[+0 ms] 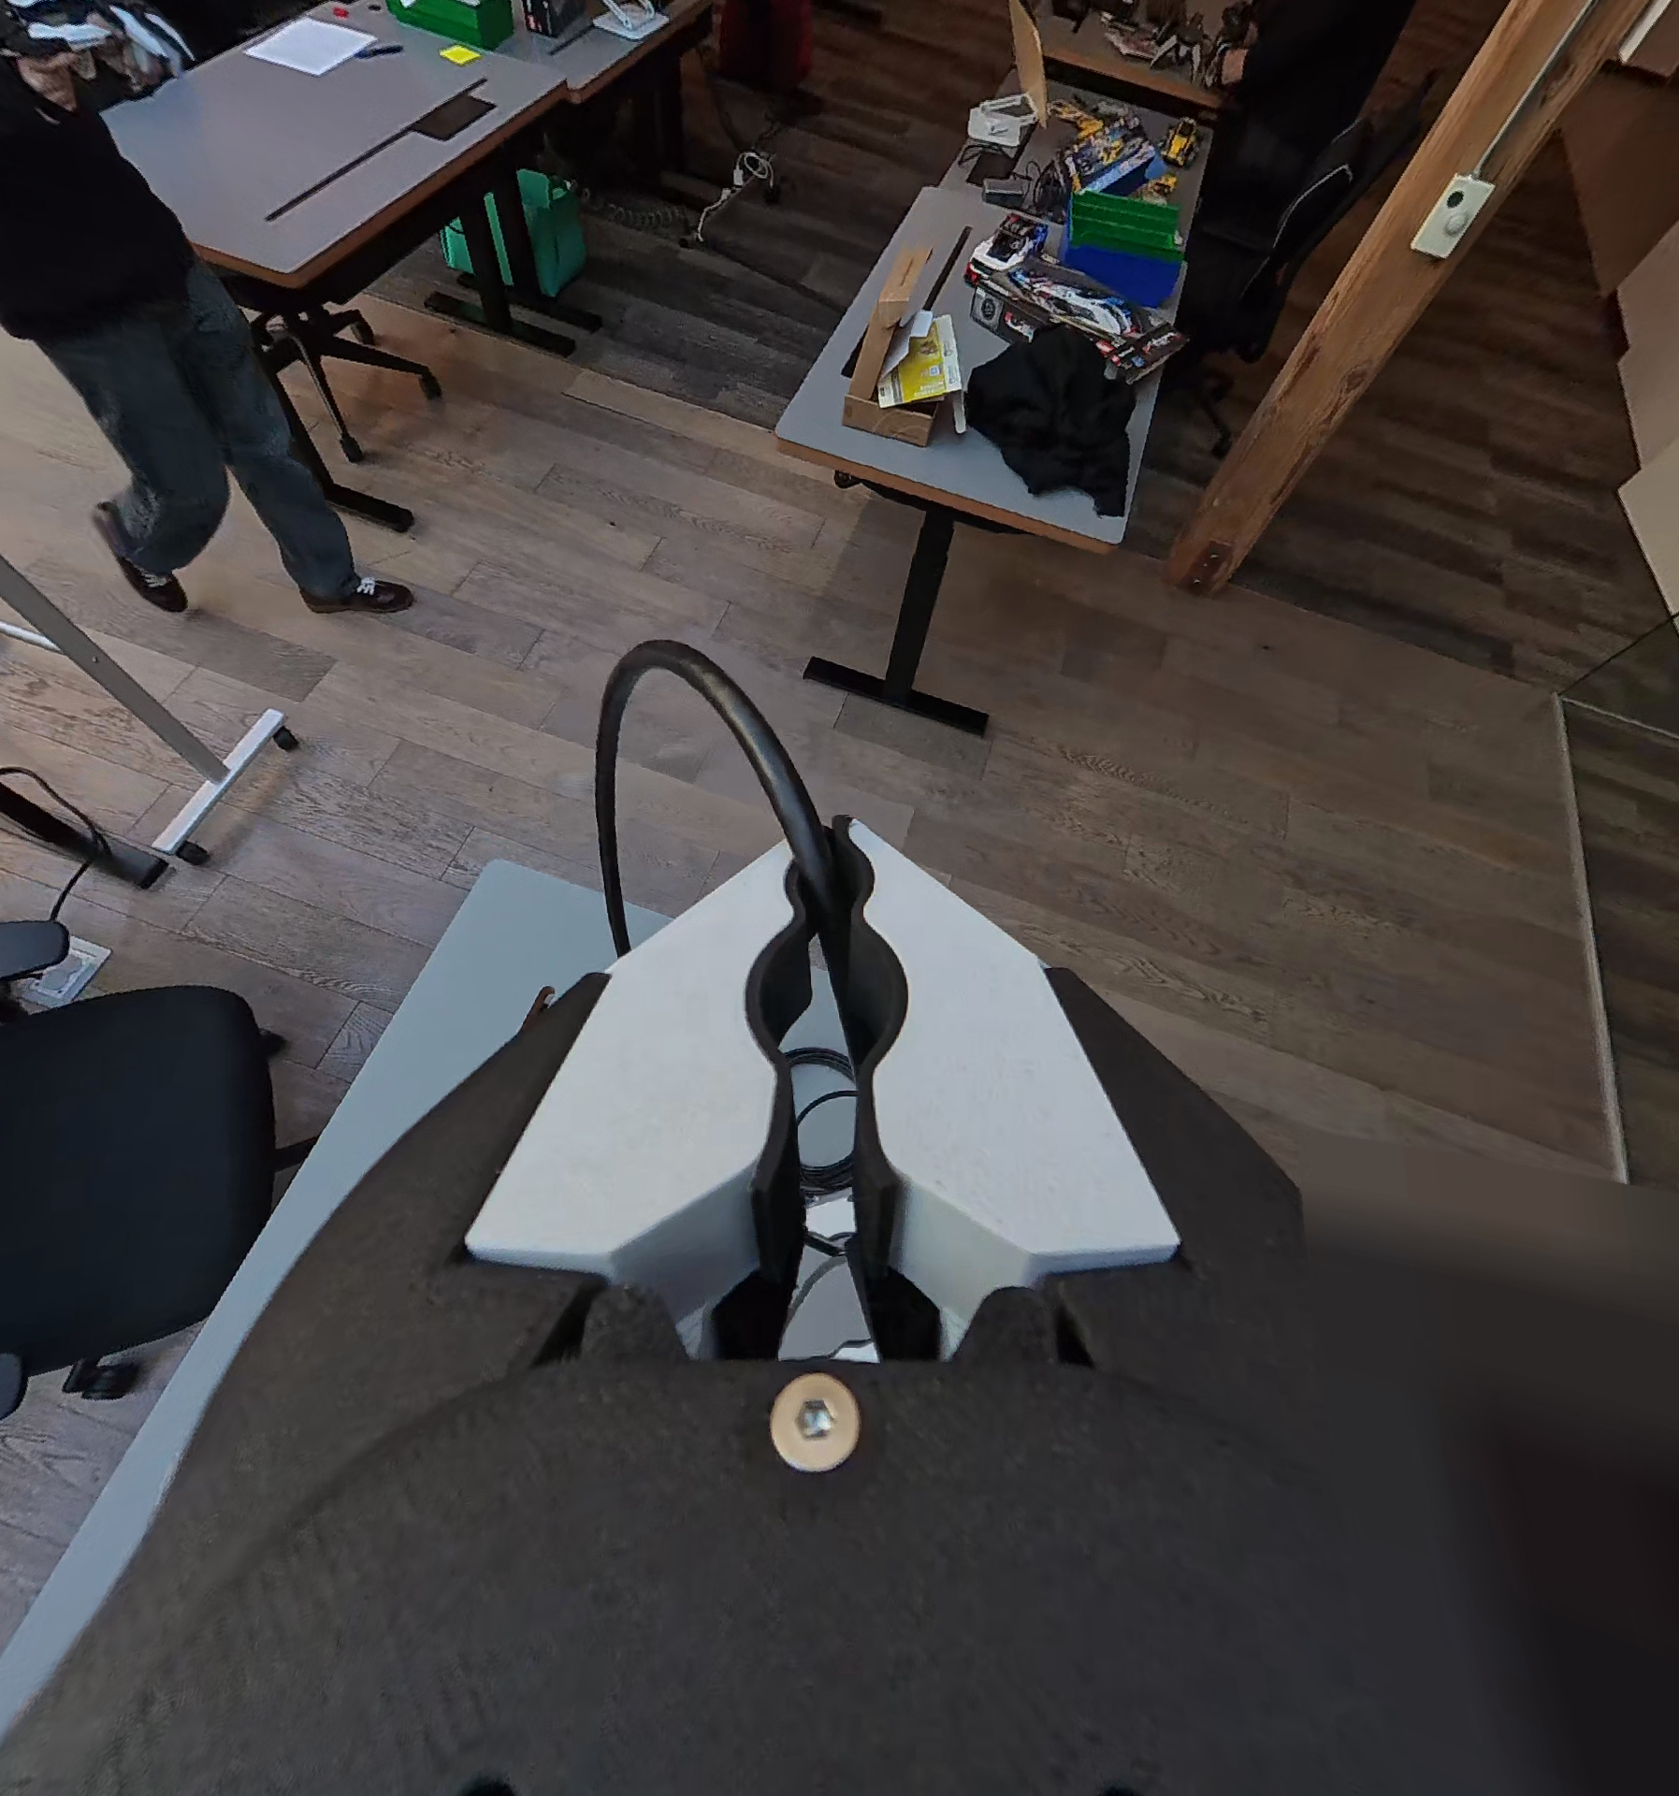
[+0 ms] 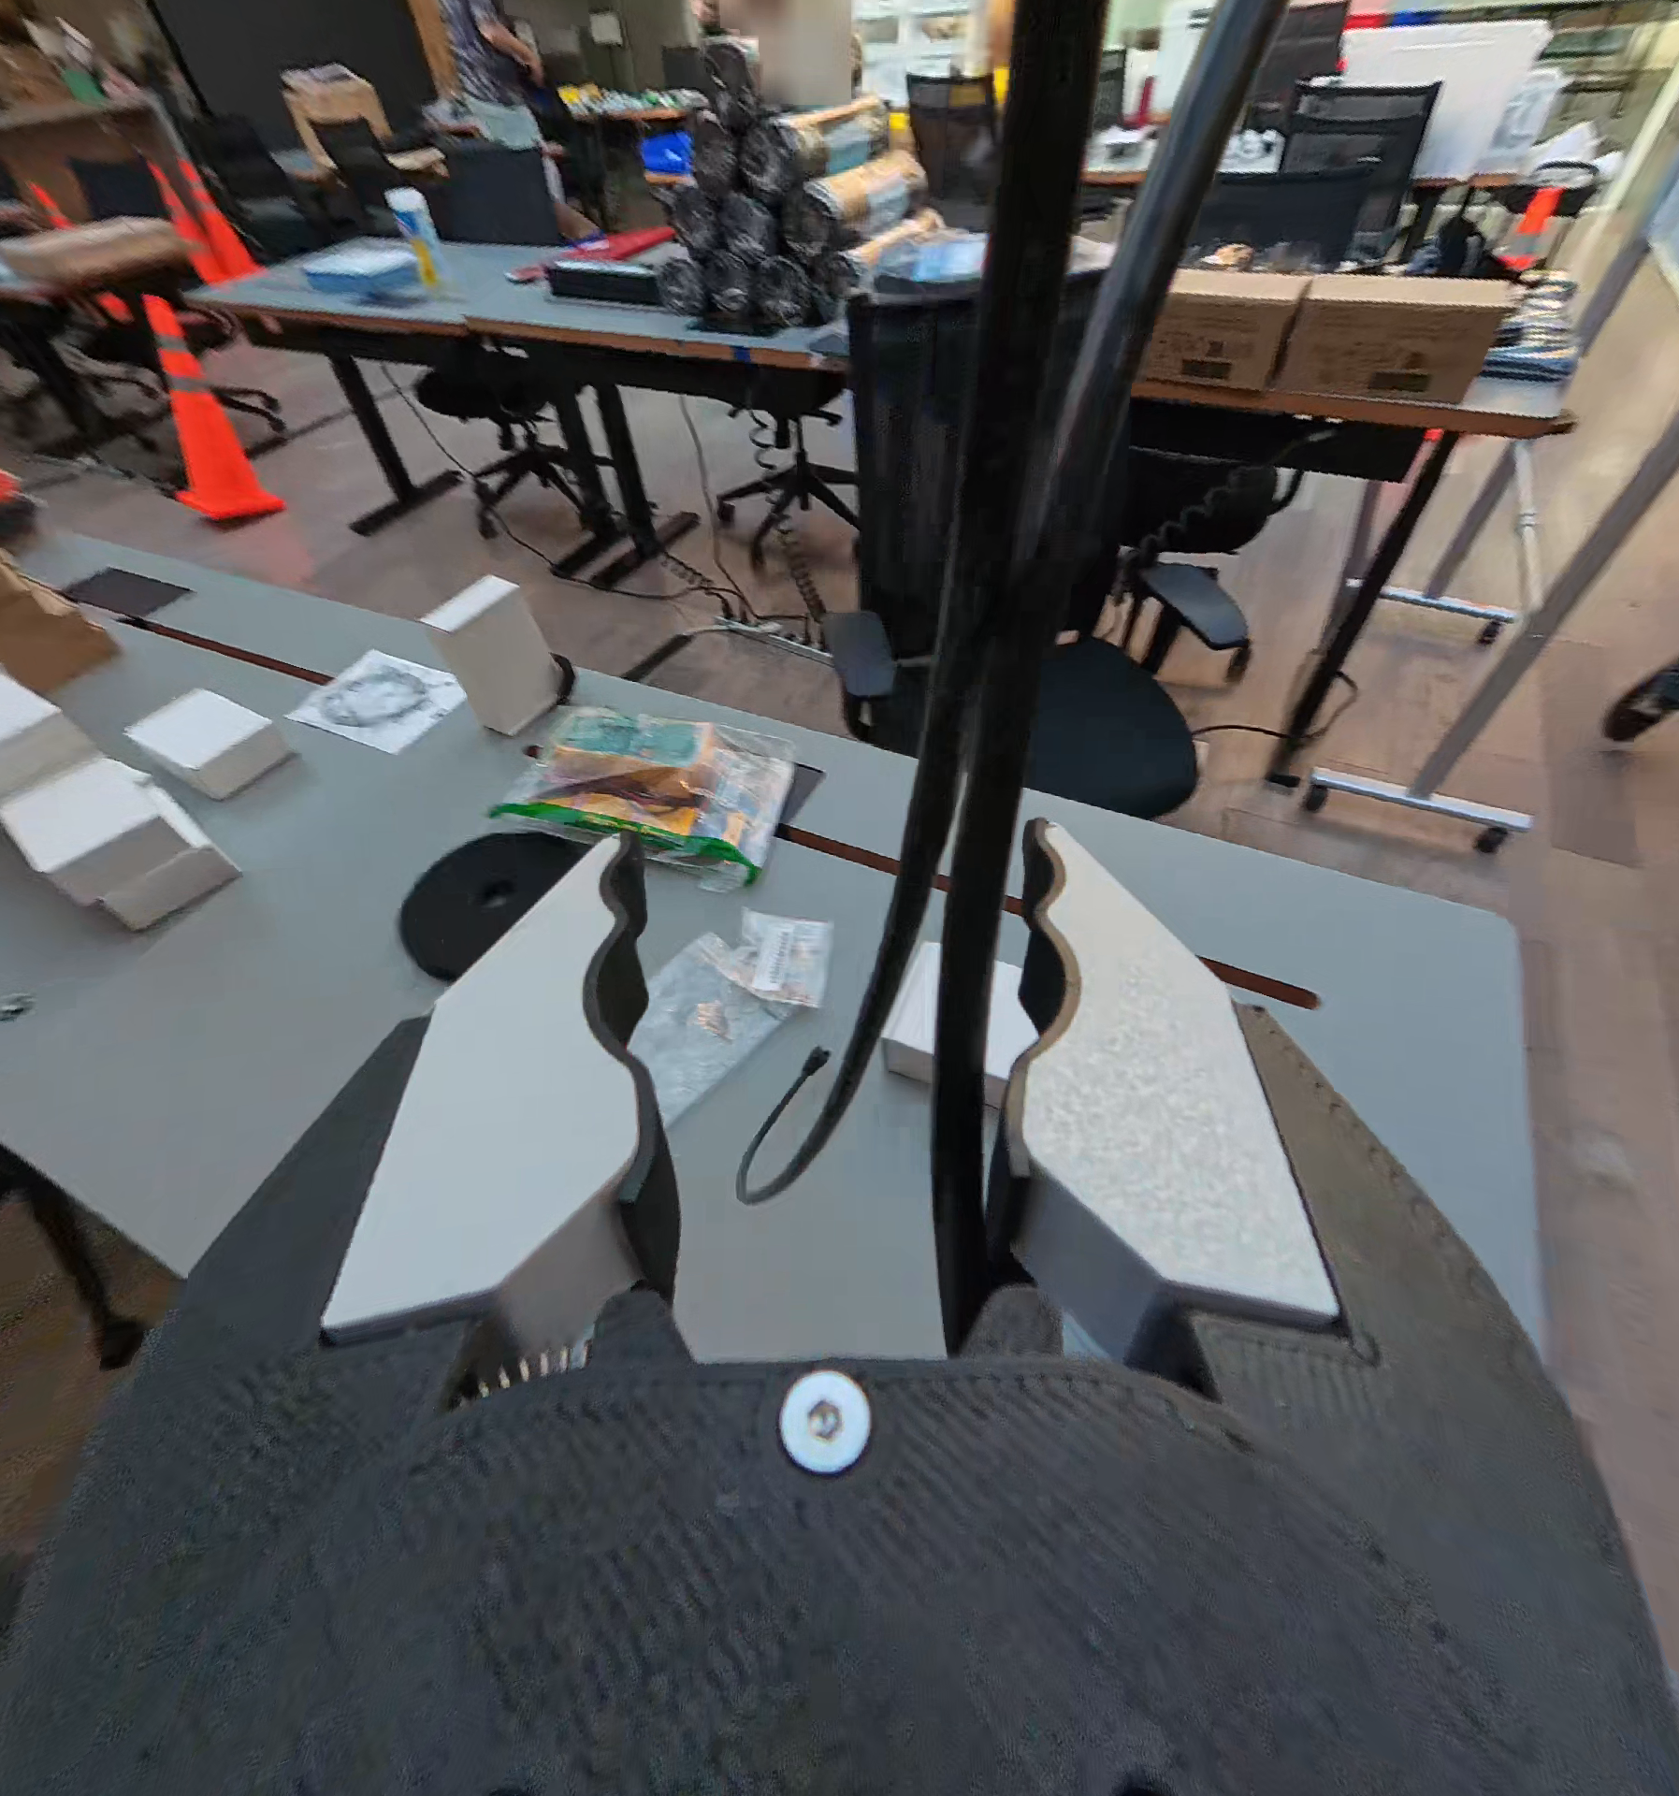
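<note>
My left gripper (image 1: 827, 847) is shut on a black cable (image 1: 680, 671). The cable arches up out of the fingertips in a loop and drops back to the left behind the white fingers. Through the gap between the jaws I see thin coiled cable (image 1: 821, 1118) below. My right gripper (image 2: 833, 844) is open. The black cable (image 2: 995, 680) hangs down from above between its fingers, close to the right finger (image 2: 1146, 1069). A thinner strand curls to a free plug end (image 2: 816, 1061) just above the grey table (image 2: 233, 1020). I cannot tell whether the cable touches the right finger.
On the grey table lie a small white box (image 2: 908, 1020), clear plastic bags (image 2: 719, 1001), a colourful packet (image 2: 660, 787), a black tape roll (image 2: 471, 904) and white boxes (image 2: 208, 743). A black chair (image 1: 87, 1166) stands left of it. A person (image 1: 184, 389) walks on the wooden floor. The tips of one gripper are about 40 cm away from the tips of the other.
</note>
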`<state>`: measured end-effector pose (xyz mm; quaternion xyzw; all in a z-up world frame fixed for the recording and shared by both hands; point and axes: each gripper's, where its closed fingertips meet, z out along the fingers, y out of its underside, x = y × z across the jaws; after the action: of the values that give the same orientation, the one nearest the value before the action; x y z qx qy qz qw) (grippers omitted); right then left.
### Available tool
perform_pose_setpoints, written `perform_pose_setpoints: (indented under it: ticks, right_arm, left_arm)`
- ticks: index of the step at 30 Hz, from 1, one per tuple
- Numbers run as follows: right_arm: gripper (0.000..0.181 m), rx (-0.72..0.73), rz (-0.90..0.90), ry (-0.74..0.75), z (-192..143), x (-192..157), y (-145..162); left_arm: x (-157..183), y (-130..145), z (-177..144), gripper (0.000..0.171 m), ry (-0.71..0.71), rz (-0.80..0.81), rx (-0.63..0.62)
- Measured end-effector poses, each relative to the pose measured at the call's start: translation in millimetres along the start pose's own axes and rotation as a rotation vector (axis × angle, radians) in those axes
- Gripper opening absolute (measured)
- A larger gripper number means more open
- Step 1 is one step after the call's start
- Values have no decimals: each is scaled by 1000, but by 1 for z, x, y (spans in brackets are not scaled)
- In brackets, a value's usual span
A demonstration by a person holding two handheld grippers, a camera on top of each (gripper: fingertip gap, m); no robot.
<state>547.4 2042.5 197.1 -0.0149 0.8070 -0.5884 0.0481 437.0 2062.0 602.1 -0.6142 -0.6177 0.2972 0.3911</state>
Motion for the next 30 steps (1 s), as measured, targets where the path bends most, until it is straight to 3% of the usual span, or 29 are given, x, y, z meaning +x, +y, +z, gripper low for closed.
perform_pose_setpoints:
  ticks: [1,3,5,9,12,17,21,27,28,30]
  right_arm:
    - [74,-15,-4,30,-5,6,-1]
    - [47,-31,67,-91,-17,-5,-4]
    - [39,-59,144,-175,-32,-9,-5]
    - [31,-93,158,-196,-61,-7,-11]
    - [52,-43,104,-81,-76,4,-21]
    - [76,87,167,-89,-91,5,-27]
    - [95,350,215,-257,-114,-5,-52]
    - [127,568,322,-364,-136,14,-73]
    - [126,595,361,-372,-139,19,-77]
    - [125,518,251,-203,-129,31,-68]
  left_arm:
    - [4,-5,1,0,2,3,3]
    - [14,-14,4,0,18,4,5]
    - [22,-20,6,0,8,32,-15]
    - [40,-30,11,0,15,72,-25]
    - [46,-30,18,0,11,90,-43]
    - [50,-24,30,0,12,118,-64]
    - [44,-18,33,0,23,105,-68]
    - [43,3,33,0,61,105,-89]
    - [46,6,33,0,79,101,-93]
    - [51,17,32,0,95,116,-115]
